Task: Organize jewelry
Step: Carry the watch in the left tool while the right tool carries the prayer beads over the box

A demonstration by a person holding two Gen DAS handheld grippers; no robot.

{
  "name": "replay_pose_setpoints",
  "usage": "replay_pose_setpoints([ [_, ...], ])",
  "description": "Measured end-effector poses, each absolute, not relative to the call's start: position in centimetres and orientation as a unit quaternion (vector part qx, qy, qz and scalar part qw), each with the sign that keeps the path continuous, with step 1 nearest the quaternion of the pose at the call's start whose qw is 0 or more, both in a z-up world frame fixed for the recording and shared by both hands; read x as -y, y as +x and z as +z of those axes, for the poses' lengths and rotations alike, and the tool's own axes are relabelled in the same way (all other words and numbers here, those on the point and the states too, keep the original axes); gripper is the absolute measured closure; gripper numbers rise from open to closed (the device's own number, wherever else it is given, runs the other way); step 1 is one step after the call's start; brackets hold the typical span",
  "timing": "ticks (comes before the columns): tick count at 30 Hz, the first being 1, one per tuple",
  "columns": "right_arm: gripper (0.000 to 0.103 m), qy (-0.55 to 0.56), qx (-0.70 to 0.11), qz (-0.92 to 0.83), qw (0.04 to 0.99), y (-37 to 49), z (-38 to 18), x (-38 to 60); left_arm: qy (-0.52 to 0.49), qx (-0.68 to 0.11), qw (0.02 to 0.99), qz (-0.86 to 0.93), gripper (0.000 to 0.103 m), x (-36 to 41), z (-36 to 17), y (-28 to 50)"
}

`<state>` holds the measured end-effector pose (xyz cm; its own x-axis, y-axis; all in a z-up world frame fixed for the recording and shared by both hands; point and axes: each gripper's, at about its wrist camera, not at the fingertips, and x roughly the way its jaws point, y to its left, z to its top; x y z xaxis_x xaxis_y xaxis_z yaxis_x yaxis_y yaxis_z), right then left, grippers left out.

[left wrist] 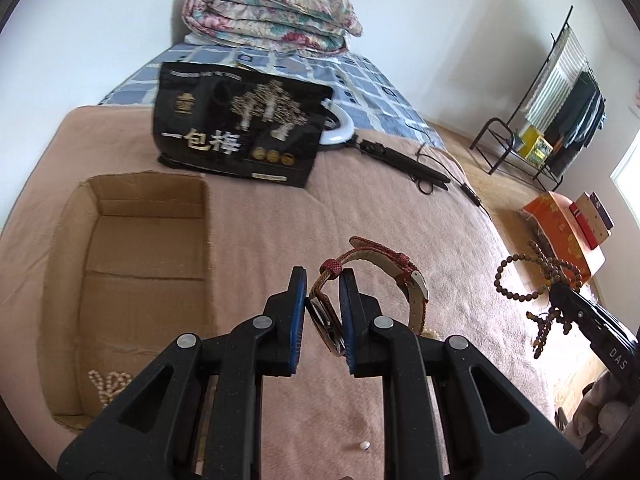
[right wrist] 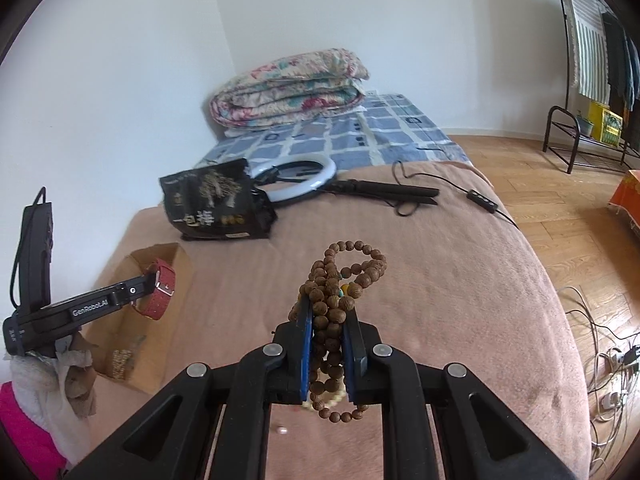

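Note:
My left gripper [left wrist: 323, 280] is shut on a watch with a red strap [left wrist: 380, 264], its case pinched between the blue pads above the pink blanket. From the right wrist view the same gripper [right wrist: 150, 280] hangs over the cardboard box [right wrist: 168, 256] with the red strap [right wrist: 162, 296] dangling. My right gripper [right wrist: 328, 308] is shut on a bundle of brown wooden beads [right wrist: 344, 276], loops sticking out above and below the pads. The left wrist view shows those beads [left wrist: 536, 276] at the right edge. A pearl strand [left wrist: 108, 384] lies in the open box [left wrist: 68, 240].
A black snack bag [left wrist: 240, 128], a ring light with its black stand [right wrist: 304, 180] and cable lie further up the bed. One loose pearl [left wrist: 364, 446] rests on the blanket. A folded floral quilt [right wrist: 288, 84] sits at the head. Clothes rack [left wrist: 560, 92] and orange box [left wrist: 560, 232] stand on the floor.

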<state>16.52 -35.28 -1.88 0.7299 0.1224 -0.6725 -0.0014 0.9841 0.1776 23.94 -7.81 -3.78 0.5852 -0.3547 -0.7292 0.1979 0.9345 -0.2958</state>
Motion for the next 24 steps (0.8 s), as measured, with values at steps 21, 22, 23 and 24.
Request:
replay_pose_setpoints([
  [21,0.092,0.062,-0.361,0.176,0.914,17.2,-1.3,19.1,-0.118,-0.420,0.897,-0.062,0.088,-5.9,-4.1,25.0],
  [22,0.092,0.061,-0.363,0.182,0.912,17.3,-1.5,18.5,-0.118,-0.421,0.898,-0.057,0.088,-6.4,-4.3,25.1],
  [23,0.092,0.059,-0.365,0.187,0.910,17.4,-1.6,17.9,-0.118,-0.421,0.898,-0.054,0.088,-6.7,-4.4,25.2],
  [24,0.092,0.057,-0.368,0.194,0.908,17.5,-1.9,17.2,-0.119,-0.422,0.897,-0.051,0.088,-7.1,-4.4,25.3],
])
